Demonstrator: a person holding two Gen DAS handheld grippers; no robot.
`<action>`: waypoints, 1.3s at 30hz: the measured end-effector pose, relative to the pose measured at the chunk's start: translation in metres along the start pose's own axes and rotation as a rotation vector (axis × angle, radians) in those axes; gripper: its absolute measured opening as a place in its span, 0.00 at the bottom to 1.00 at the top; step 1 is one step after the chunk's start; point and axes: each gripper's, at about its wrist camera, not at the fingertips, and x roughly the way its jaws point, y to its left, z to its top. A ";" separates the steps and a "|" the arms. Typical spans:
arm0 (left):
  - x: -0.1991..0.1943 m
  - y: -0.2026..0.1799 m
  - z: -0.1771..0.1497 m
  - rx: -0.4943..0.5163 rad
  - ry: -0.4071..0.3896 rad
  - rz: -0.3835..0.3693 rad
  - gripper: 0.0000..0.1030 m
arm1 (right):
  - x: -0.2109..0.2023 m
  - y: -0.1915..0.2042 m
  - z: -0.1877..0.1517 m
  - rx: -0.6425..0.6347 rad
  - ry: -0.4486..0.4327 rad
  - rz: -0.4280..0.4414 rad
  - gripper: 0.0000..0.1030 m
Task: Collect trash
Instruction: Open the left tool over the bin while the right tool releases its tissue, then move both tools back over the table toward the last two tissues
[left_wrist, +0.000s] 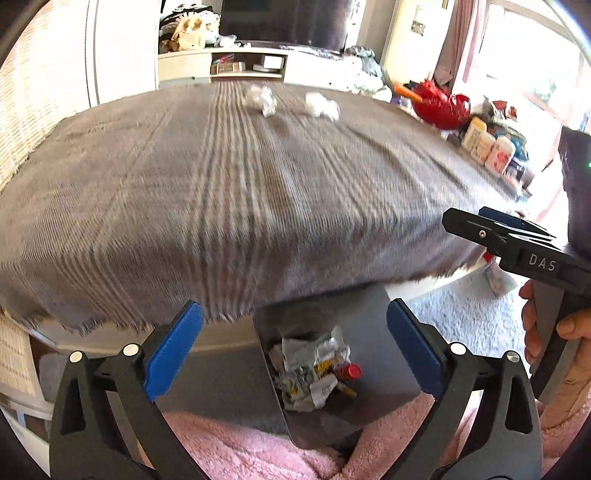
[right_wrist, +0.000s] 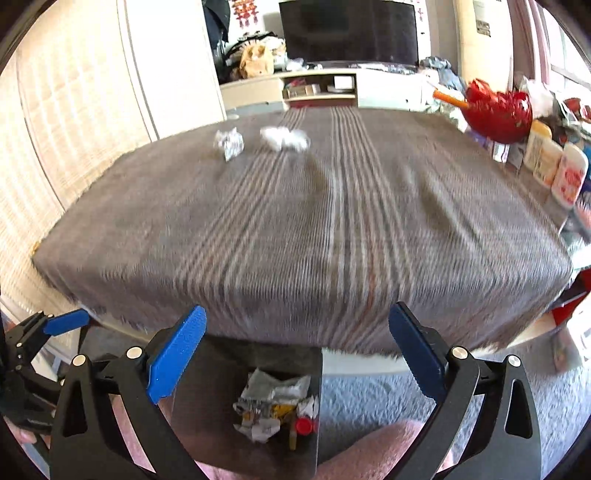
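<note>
Left wrist view: trash bin (left_wrist: 369, 354), grey, on the floor at the table's near edge, holding crumpled wrappers and a red-capped item (left_wrist: 349, 371); sits directly below and between the fingers of the left gripper (left_wrist: 295, 350), jaws spread wide, nothing held. Right gripper (right_wrist: 297, 350): likewise wide apart and empty above the bin. Two crumpled paper balls (right_wrist: 229, 143) (right_wrist: 284, 138): far side of the striped grey tablecloth (right_wrist: 295, 229), well apart from both grippers. Red bowl (right_wrist: 496, 112): far right corner.
</note>
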 end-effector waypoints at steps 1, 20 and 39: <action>-0.002 0.003 0.008 -0.007 -0.009 -0.002 0.92 | -0.001 -0.001 0.008 -0.004 -0.009 -0.006 0.97; 0.051 0.043 0.138 0.009 -0.030 0.132 0.92 | 0.064 0.003 0.121 -0.011 -0.029 0.007 0.97; 0.137 0.058 0.228 0.017 -0.006 0.132 0.92 | 0.178 0.005 0.184 0.052 0.118 0.038 0.78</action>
